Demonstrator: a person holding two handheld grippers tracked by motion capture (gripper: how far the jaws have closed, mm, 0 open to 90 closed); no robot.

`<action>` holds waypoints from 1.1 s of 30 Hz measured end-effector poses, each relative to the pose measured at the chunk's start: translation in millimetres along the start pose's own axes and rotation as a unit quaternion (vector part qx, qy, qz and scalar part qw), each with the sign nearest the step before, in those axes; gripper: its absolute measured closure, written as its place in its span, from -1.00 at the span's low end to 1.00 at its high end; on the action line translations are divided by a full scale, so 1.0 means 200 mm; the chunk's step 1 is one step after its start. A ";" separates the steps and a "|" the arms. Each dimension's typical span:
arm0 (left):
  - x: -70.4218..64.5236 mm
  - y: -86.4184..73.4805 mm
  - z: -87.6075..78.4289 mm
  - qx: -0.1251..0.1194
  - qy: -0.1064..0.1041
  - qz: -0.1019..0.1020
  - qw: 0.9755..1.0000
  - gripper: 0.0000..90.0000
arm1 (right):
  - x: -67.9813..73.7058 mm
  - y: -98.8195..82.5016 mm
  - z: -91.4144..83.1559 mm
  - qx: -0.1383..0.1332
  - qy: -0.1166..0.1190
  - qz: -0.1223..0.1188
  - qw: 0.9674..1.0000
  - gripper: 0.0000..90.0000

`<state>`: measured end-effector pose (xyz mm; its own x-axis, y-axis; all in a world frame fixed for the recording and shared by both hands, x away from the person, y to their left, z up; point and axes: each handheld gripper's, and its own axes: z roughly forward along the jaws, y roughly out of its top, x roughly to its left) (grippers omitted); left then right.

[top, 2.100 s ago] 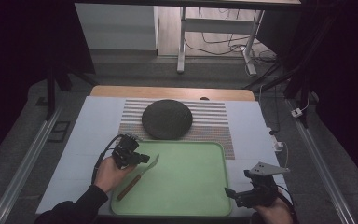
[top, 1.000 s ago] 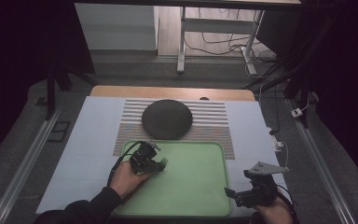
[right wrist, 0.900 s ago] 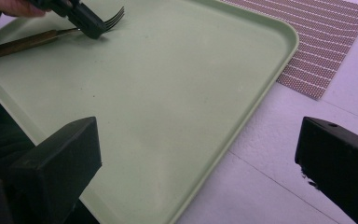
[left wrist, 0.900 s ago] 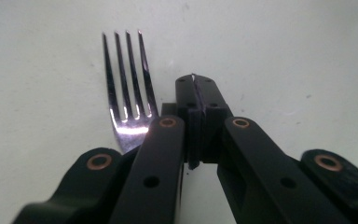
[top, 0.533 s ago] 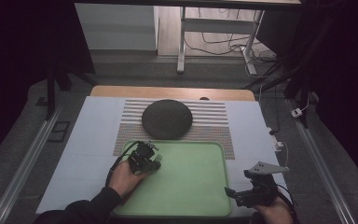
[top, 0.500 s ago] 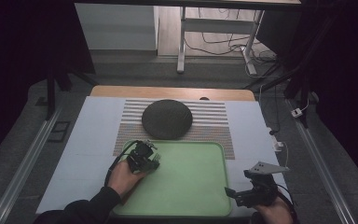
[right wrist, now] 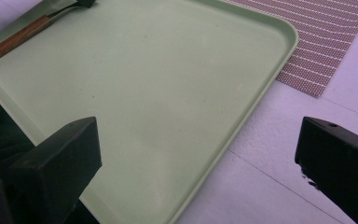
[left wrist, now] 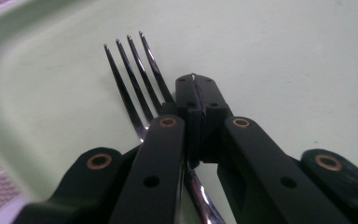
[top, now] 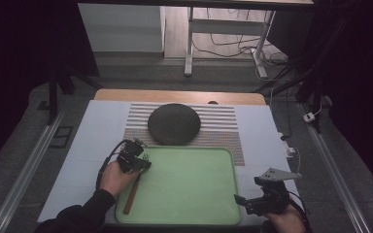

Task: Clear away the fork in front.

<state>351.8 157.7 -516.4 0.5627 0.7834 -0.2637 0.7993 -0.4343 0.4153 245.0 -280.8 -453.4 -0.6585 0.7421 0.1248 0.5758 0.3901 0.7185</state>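
A fork with a wooden handle (top: 131,195) lies along the left side of the green tray (top: 189,189), its tines (top: 145,157) pointing away from me. My left gripper (top: 137,161) is shut on the fork's metal neck. In the left gripper view the tines (left wrist: 135,79) stick out left of the closed jaw tips, low over the tray (left wrist: 284,56). My right gripper (top: 252,201) is held open beside the tray's near right corner with nothing in it. The right gripper view shows its jaws wide apart (right wrist: 200,144) and the fork's handle (right wrist: 18,39) at the tray's far side.
A dark round plate (top: 174,124) sits on a striped placemat (top: 223,126) just beyond the tray. Both rest on a white table cover (top: 97,131). The placemat's corner (right wrist: 331,32) lies past the tray's rim in the right gripper view.
My left gripper has moved left across the tray toward its left rim, carrying the fork with it. The right gripper has stayed in place.
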 end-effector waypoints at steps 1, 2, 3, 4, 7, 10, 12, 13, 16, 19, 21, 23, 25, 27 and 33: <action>0.01 0.00 0.00 -0.001 0.001 -0.005 1.000 0.97 | 0.00 0.00 0.00 0.000 0.000 0.000 1.000 -0.99; 0.02 -0.01 -0.01 -0.003 0.001 -0.009 1.000 0.97 | 0.00 0.00 0.00 0.000 0.000 0.000 1.000 -0.99; 0.04 -0.01 -0.01 -0.005 0.000 -0.012 1.000 0.97 | 0.00 0.00 0.00 0.001 0.001 0.000 1.000 -0.99; 0.04 -0.02 -0.01 -0.007 -0.001 -0.015 1.000 0.97 | 0.00 0.00 0.00 0.001 0.001 0.000 1.000 -0.99; 0.05 -0.02 -0.01 -0.010 -0.004 -0.018 1.000 0.97 | 0.00 0.00 0.00 0.000 0.000 0.000 1.000 -0.99; 0.05 -0.02 -0.02 -0.010 -0.003 -0.017 1.000 0.93 | 0.00 0.00 0.00 -0.001 0.001 0.000 1.000 -0.99; 0.05 -0.02 -0.02 -0.013 -0.002 -0.017 1.000 0.85 | 0.00 0.00 0.00 -0.002 0.001 -0.001 1.000 -0.99; 0.05 -0.02 -0.03 -0.016 -0.001 -0.015 1.000 0.82 | 0.00 0.00 0.00 -0.001 0.001 0.000 1.000 -0.99; 0.04 -0.02 -0.05 -0.028 -0.006 -0.014 1.000 0.73 | 0.00 0.00 0.00 -0.001 0.002 0.000 1.000 -0.99; 0.03 -0.02 -0.07 -0.040 -0.006 -0.007 0.999 0.61 | 0.00 0.00 0.00 -0.001 0.002 -0.001 1.000 -0.99; 0.03 -0.02 -0.08 -0.049 -0.010 -0.001 0.999 0.55 | 0.00 0.00 0.00 -0.001 0.002 -0.001 1.000 -0.99; 0.02 -0.02 -0.10 -0.057 -0.012 0.005 0.998 0.46 | 0.00 0.00 0.00 0.000 0.001 -0.001 1.000 -0.99; 0.01 -0.02 -0.11 -0.063 -0.012 0.012 0.998 0.39 | 0.00 0.00 0.00 0.000 0.002 0.000 1.000 -0.99; 0.01 -0.02 -0.12 -0.068 -0.012 0.018 0.997 0.30 | 0.00 0.00 0.00 0.000 0.003 -0.002 1.000 -0.99; -0.01 -0.04 -0.15 -0.087 -0.017 0.033 0.996 -0.05 | 0.00 0.00 0.00 0.001 0.003 -0.003 1.000 -0.99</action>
<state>338.9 173.7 -492.7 0.6220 0.7389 -0.2590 0.7134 -0.3986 0.5763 244.8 -280.0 -453.3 -0.6641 0.7372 0.1246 0.5736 0.3955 0.7173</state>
